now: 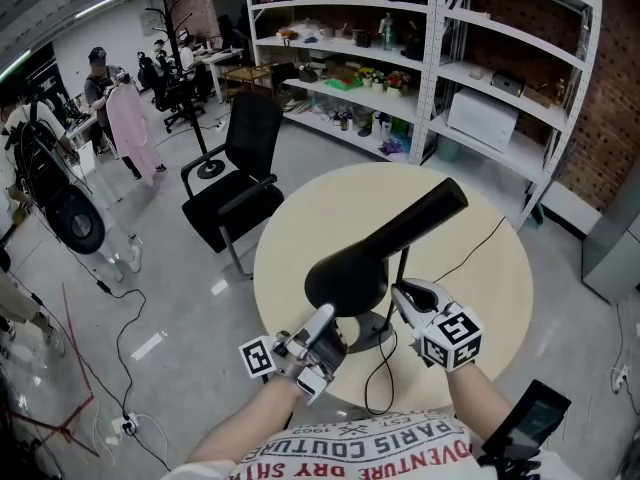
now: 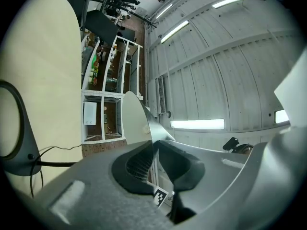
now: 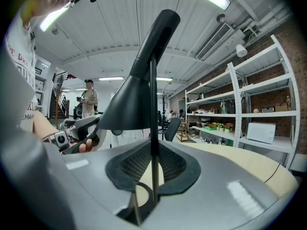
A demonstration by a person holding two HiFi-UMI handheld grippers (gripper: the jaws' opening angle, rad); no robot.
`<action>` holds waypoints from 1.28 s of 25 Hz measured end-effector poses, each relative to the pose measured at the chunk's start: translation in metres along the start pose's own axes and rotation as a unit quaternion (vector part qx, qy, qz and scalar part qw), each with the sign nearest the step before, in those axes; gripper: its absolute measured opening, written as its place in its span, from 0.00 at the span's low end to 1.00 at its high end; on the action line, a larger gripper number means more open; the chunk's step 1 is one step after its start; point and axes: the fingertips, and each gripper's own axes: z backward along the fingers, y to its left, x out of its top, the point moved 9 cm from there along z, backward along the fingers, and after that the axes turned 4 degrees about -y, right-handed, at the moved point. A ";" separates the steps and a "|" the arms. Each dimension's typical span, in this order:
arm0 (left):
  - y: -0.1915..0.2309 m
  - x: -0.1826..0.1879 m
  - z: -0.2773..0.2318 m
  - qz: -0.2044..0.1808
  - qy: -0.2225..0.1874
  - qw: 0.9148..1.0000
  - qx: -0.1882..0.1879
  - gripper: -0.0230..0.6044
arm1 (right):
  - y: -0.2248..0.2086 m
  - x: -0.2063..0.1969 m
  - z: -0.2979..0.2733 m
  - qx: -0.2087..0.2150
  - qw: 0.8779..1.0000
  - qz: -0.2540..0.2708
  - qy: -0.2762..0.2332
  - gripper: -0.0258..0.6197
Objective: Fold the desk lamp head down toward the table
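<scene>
A black desk lamp stands on the round beige table [image 1: 490, 278]. Its cone head [image 1: 345, 278] hangs low over the round base [image 1: 375, 333], and its long upper arm [image 1: 425, 213] slopes up to the right. My left gripper [image 1: 324, 320] reaches up at the head's near rim. In the left gripper view the thin edge of the shade [image 2: 139, 116] runs between the pads of my left gripper [image 2: 156, 150], which is shut on it. My right gripper [image 1: 402, 296] is shut on the thin upright stem [image 3: 153, 104], which passes between its pads [image 3: 136, 164]. The head [image 3: 129, 111] shows there too.
The lamp's black cord [image 1: 376, 373] loops off the table's near edge, and another stretch [image 1: 470, 253] trails to the right. A black office chair [image 1: 240, 178] stands just left of the table. White shelving [image 1: 400, 58] lines the back wall. People stand far off at the left.
</scene>
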 end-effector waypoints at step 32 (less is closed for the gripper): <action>-0.152 -0.084 0.077 -0.420 0.263 0.845 0.203 0.03 | 0.157 0.031 0.134 0.064 0.997 -0.044 0.003 0.04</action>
